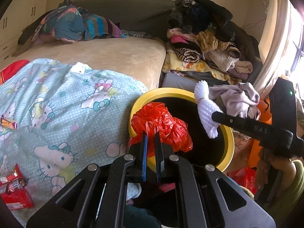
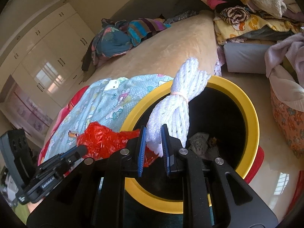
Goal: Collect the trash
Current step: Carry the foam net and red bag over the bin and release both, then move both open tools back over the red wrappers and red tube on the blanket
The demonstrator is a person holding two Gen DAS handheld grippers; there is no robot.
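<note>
A: Left wrist view?
B: Left gripper [image 1: 151, 134] fingers pinch the red plastic bag [image 1: 161, 125] at centre, over the yellow bin [image 1: 230, 146], positioned for dropping.

A: Right wrist view?
B: Right gripper [image 2: 153, 131] fingers clamp the white foam netting [image 2: 176, 102], centre frame, above the bin's mouth.

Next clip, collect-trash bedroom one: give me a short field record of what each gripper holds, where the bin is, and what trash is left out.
left gripper: shut on red plastic bag, at the bin's rim
right gripper: shut on white foam netting, over the bin's mouth
bin: yellow rim, dark inside, beside the bed; some crumpled trash at bottom
left out: red snack wrappers on the patterned blanket
</note>
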